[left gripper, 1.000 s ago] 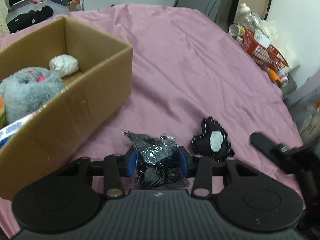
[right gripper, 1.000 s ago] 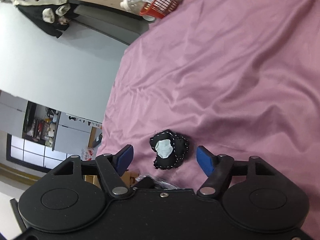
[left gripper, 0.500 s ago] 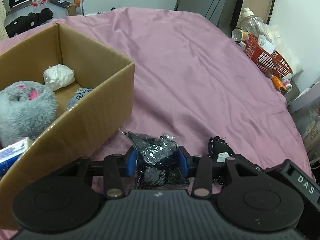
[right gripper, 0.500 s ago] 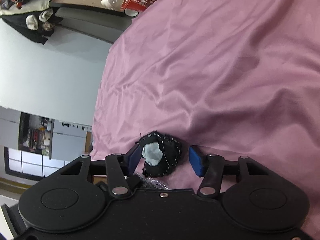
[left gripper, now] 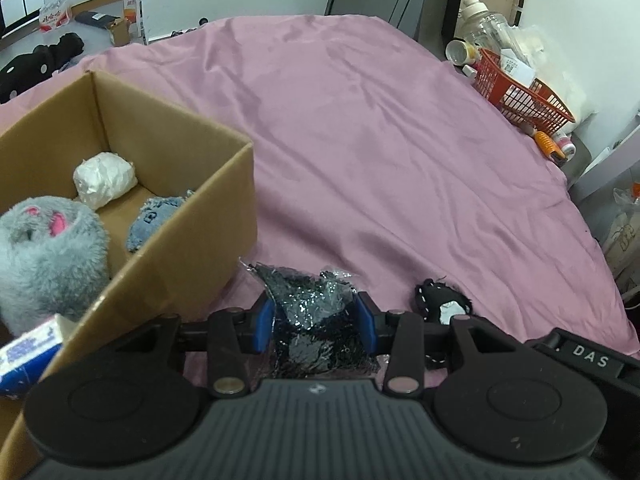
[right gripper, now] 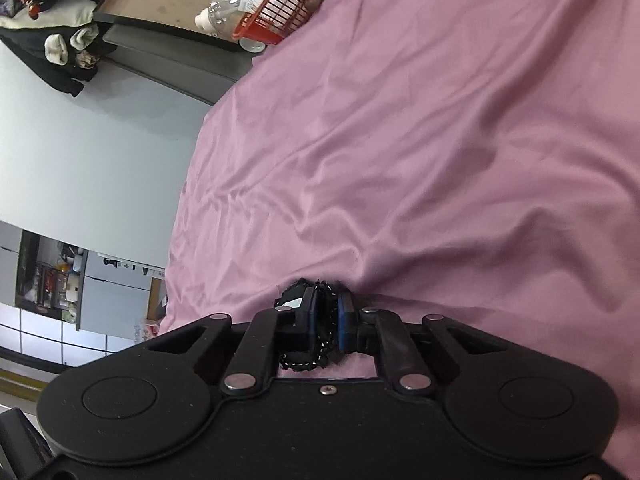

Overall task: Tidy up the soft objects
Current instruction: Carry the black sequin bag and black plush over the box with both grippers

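Observation:
My left gripper is shut on a black glittery bag, held just right of the cardboard box. The box holds a grey plush, a white bundle and a blue plush. My right gripper is shut on a small black felt toy with a white patch, low on the pink sheet. The same toy shows in the left wrist view, beside the bag, partly hidden by the gripper.
A red basket with bottles and clutter stands past the bed's far right edge. A blue and white packet lies at the box's near corner. The pink sheet stretches beyond both grippers.
My right gripper closed in on the black felt toy and shut on it. My left gripper rose with the glittery bag, showing more of the box's inside.

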